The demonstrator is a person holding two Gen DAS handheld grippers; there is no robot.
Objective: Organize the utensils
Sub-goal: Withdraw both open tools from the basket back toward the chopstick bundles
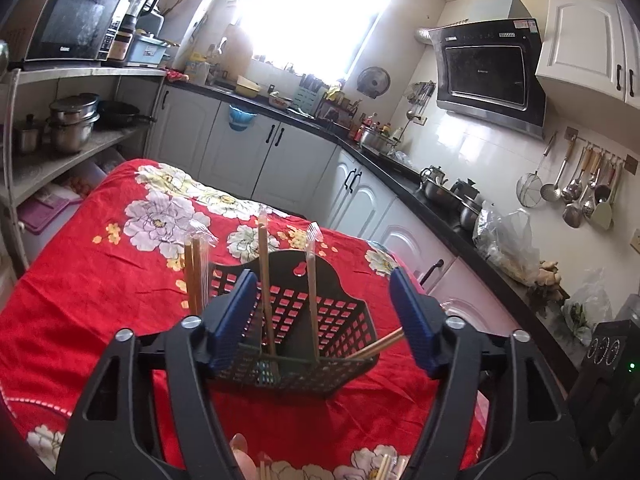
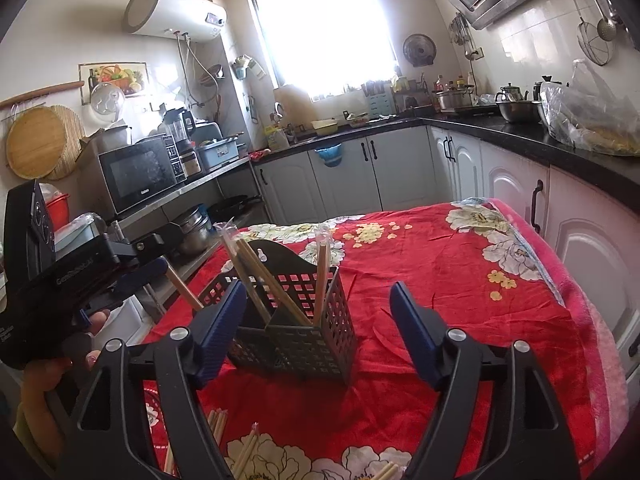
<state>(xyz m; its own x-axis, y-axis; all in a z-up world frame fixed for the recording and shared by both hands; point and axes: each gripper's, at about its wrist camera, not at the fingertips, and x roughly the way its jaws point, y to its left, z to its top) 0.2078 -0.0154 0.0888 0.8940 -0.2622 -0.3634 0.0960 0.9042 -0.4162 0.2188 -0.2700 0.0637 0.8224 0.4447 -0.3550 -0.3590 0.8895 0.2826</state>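
Note:
A black perforated utensil basket [image 1: 320, 320] stands on the red floral tablecloth [image 1: 100, 280], with several wrapped chopstick pairs [image 1: 266, 280] upright in it. My left gripper [image 1: 324, 320] is open and empty, its blue pads either side of the basket. One chopstick pair [image 1: 380, 346] leans out near the right pad. In the right wrist view the basket [image 2: 316, 332] sits just ahead of my right gripper [image 2: 320, 328], which is open and empty. The left gripper body [image 2: 80, 280] shows at the left. Loose chopsticks [image 2: 218, 424] lie on the cloth below.
Black countertops with pots [image 1: 440, 192] and plastic bags [image 2: 592, 120] run along the right. A shelf with a microwave [image 2: 140, 176] and pans stands left of the table. White cabinets [image 2: 360, 176] lie beyond the table's far edge.

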